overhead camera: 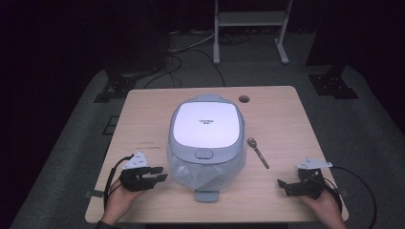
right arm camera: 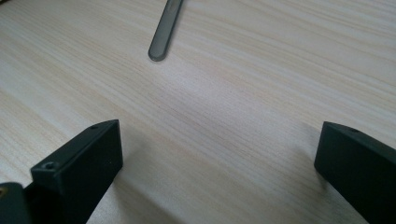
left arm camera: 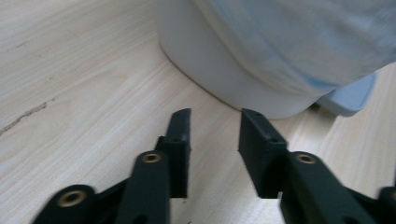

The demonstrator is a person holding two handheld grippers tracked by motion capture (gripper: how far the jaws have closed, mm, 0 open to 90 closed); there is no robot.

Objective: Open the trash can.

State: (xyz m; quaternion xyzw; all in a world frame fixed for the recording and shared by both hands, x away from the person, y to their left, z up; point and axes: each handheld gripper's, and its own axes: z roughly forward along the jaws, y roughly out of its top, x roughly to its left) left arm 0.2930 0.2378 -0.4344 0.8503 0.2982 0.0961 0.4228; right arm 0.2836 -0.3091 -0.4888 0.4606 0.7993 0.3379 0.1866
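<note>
Showing the closed lid (overhead camera: 206,125), high view alone; spoon (right arm camera: 166,30) nearby.

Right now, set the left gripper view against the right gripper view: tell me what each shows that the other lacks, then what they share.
Left gripper view alone: the white base of the rice cooker, its clear plastic wrap and a grey-blue tab beside the base, with the left gripper narrowly parted and nothing between its jaws.

Right gripper view alone: the handle end of the spoon, lying ahead of the right gripper, whose jaws stand wide apart.

Both: the pale wooden table and a pair of black jaws holding nothing.
</note>
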